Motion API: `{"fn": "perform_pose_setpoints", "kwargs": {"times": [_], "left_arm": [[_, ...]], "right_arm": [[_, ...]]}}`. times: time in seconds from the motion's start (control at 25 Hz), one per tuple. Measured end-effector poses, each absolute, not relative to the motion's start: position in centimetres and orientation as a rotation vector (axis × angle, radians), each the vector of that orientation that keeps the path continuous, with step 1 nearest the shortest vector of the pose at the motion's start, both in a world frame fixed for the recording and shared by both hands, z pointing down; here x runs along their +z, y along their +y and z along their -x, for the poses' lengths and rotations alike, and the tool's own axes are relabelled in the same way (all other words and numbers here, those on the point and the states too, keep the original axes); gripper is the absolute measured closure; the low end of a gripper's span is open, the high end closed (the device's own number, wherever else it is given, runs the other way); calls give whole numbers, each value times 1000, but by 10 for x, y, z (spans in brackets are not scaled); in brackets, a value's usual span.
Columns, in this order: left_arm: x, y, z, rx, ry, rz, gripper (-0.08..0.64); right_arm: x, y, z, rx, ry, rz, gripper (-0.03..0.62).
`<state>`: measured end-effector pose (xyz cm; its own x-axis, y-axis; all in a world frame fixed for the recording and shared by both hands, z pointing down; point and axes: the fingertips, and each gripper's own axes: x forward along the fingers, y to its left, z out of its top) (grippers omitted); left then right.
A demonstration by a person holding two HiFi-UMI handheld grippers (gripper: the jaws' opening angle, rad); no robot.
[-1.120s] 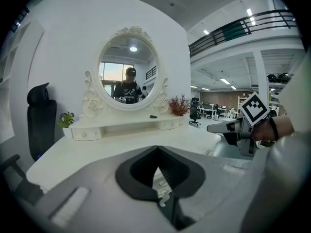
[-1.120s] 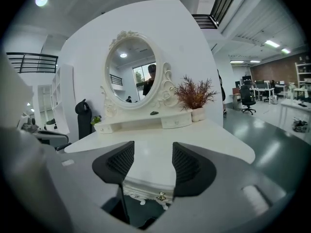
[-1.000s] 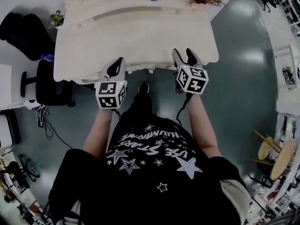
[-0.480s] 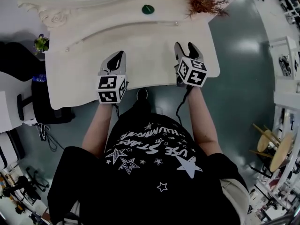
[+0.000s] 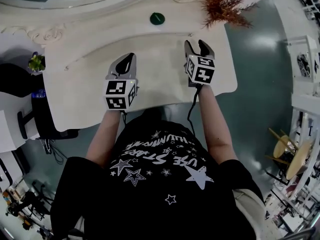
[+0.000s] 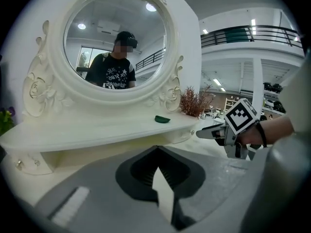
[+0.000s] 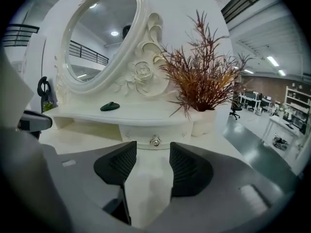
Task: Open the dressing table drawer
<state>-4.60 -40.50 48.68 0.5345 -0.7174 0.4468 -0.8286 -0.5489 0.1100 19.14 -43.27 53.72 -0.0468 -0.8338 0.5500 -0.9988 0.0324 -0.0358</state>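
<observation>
The right gripper (image 7: 151,150) is seen released: its dark ribbed pads stand apart with nothing between them, though the jaws have just been closing a little. It is held low over the top of the cream-white carved dressing table (image 5: 150,79), near the right edge. It is aimed at the small cream drawer (image 7: 154,134) set under the raised rear shelf by the desk's right back corner. The drawer's round metal knob (image 7: 154,141) is framed in the gap between the jaws but is not yet reached, and the drawer front is seen flush and shut.

The left gripper (image 6: 156,150) is clenched on nothing, its tips met, and is carried over the middle of the desk top beside the right one.

On the shelf above the drawer a dark green oval object (image 7: 110,106) is laid. A dried red-brown plant in a white pot (image 7: 199,81) is set at the right end.

The approach to the handle is judged to be the step in hand. Next, the right jaws are to be brought forward around the knob, pinched on it, and drawn straight back toward the front edge.
</observation>
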Motion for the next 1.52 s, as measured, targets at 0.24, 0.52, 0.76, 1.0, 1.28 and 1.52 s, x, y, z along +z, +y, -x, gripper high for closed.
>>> {"fn": "perform_pose_setpoints", "kwargs": {"times": [0.24,0.52,0.76,1.0,1.28,1.52], "left_arm": [[499,-414,39,532,-1223,-2469,560],[505,-420,37,535,-1187,-2471,560],[509,-420,39,534,-1163,-2475,560],[506,-414,39,542,-1170,-2479,560],[504,-403,37,549,-1180,-2474,560],[505,-393,33,557,-1195,-2457,560]], "right_arm": [[556,-458,-189,586,-1890,-1823,382],[567,-474,-189,569,-1848,-1828,429],[567,-474,-190,505,-1828,-1827,459],[568,-471,-191,524,-1820,-1819,463],[567,-457,-193,534,-1824,-1806,463],[566,-448,-191,532,-1834,-1810,463]]}}
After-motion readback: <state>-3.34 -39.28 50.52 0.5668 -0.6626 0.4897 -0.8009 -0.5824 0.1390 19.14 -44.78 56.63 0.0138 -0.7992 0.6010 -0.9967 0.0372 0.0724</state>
